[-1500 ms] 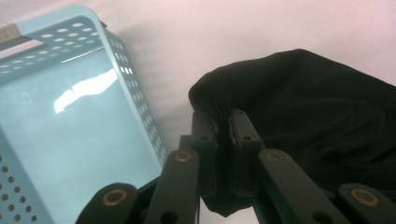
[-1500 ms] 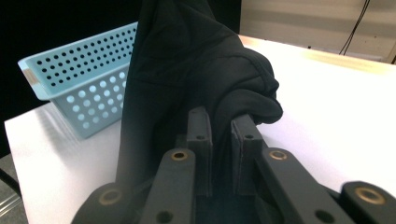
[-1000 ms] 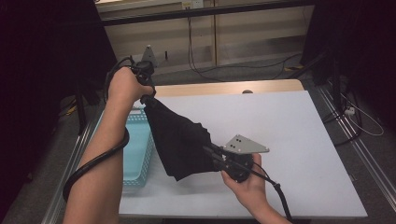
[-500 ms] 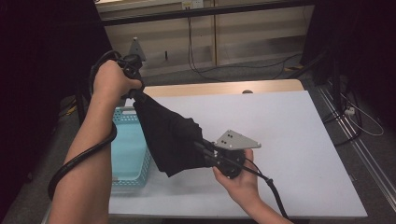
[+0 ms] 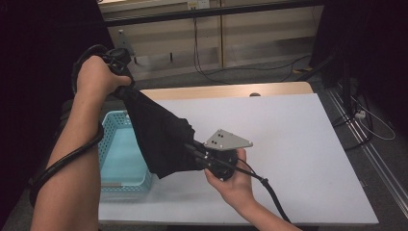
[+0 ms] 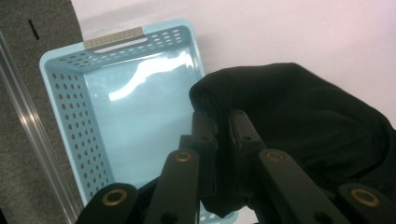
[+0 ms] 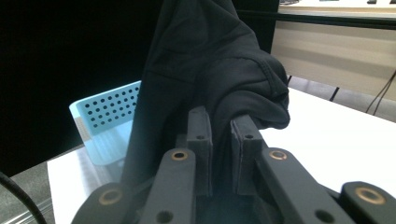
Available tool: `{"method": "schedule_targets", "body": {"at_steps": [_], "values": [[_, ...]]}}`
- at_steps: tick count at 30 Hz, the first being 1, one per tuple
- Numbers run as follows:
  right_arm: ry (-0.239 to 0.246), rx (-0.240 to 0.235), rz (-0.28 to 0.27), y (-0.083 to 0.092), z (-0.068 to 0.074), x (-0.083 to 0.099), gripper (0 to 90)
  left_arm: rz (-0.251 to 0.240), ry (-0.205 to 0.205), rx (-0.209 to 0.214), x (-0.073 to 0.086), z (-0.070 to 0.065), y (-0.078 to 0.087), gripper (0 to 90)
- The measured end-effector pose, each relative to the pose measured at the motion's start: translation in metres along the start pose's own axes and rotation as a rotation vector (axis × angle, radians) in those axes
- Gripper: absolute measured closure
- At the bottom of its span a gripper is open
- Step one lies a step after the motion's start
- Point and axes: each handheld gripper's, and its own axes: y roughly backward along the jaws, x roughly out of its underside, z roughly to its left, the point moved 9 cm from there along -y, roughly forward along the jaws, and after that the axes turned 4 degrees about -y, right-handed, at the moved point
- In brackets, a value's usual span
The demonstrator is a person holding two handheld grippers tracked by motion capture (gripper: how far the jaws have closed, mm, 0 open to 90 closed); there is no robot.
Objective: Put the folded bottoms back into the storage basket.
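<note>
Nearest the person, at about 6 o'clock on the white table [image 5: 298, 144], the right hand [image 5: 233, 185] carries the right gripper [image 5: 195, 151], which points toward 10 o'clock. Its jaws are clenched on a bunched fold of the black cloth [image 5: 161, 137]; in the right gripper view the fabric [image 7: 210, 70] rises from between the two pads and drapes up and over them, with a rolled hem hanging off at 3 o'clock.

From that grip the cloth stretches up and away toward 10 o'clock, held off the table and hanging partly over the near right corner of the light blue perforated basket [image 5: 118, 154], which sits at the table's 9 o'clock edge.

Farthest off, the left hand [image 5: 96, 77] is raised beyond the basket, and the left gripper [image 6: 219, 128] is clamped on the cloth's other end; in its own view the dark fabric [image 6: 299, 112] bulges from the jaws toward 3 o'clock, with the basket's interior [image 6: 135, 112] below at 10 o'clock.
</note>
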Motion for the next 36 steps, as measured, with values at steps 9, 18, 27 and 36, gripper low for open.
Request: {"method": "schedule_targets", "body": {"at_steps": [9, 18, 27, 36], "values": [[0.012, -0.022, -0.003, -0.012, 0.013, -0.008, 80.8, -0.019, 0.006, -0.017, 0.005, 0.014, 0.010, 83.2], [0.016, -0.047, -0.006, -0.025, 0.023, -0.016, 80.8, -0.045, 0.035, -0.031, 0.008, 0.032, 0.018, 83.2], [0.030, -0.080, -0.007, -0.040, 0.040, -0.026, 80.7, -0.059, 0.055, -0.043, 0.012, 0.049, 0.027, 83.2], [0.022, -0.111, -0.006, -0.054, 0.053, -0.023, 80.7, -0.060, 0.074, -0.041, 0.023, 0.066, 0.025, 83.2]]}}
